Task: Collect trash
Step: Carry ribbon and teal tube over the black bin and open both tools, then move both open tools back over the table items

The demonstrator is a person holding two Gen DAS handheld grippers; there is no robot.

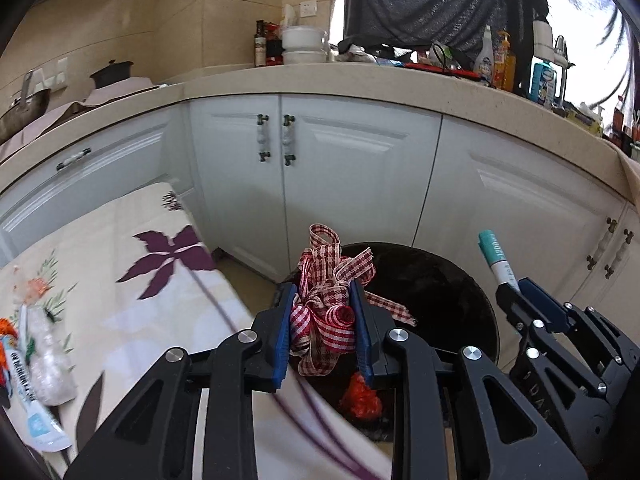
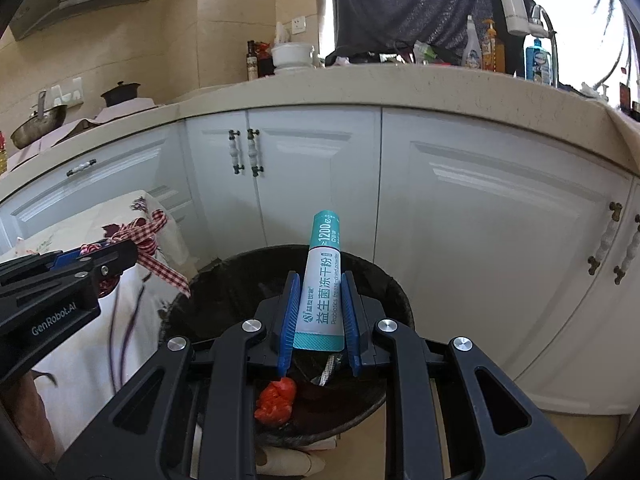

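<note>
- While a black-lined trash bin [image 2: 224, 280] is standing on the floor before white kitchen cabinets [image 2: 320, 184], two hand-held tools are hovering over its open mouth, each carrying a piece of rubbish.
- Left tool [image 1: 324, 320] is grasping a tangled bundle of red-and-white checked ribbon [image 1: 328, 300]; its blue pads are pressing on the bundle from both sides, and loose ends are trailing to the right over the bin's rim.
- Right tool [image 2: 320, 312] is clenching a teal-and-white tube [image 2: 322, 280] printed with Chinese characters; the tube is standing upright between the blue pads, its teal cap pointing toward the far cabinets.
- Seen from the left wrist, the right tool is sitting to the right of the ribbon, with the tube's cap end poking out above its fingers.
- Seen from the right wrist, the left tool is reaching in from the left, near the bin's left rim, the ribbon dangling from its tip.
- Inside the bin, a crumpled red scrap [image 2: 276, 400] is lying at the near side, below both tools.
- To the left of the bin, a desk covered with a cream floral cloth [image 1: 132, 264] is carrying more litter: a crinkled clear plastic wrapper [image 1: 48, 356] and a white-and-blue packet [image 1: 36, 424] near its left edge.
- Along the far kitchen worktop [image 1: 360, 80], bottles, white bowls and cleaning sprays are standing in a row.
</note>
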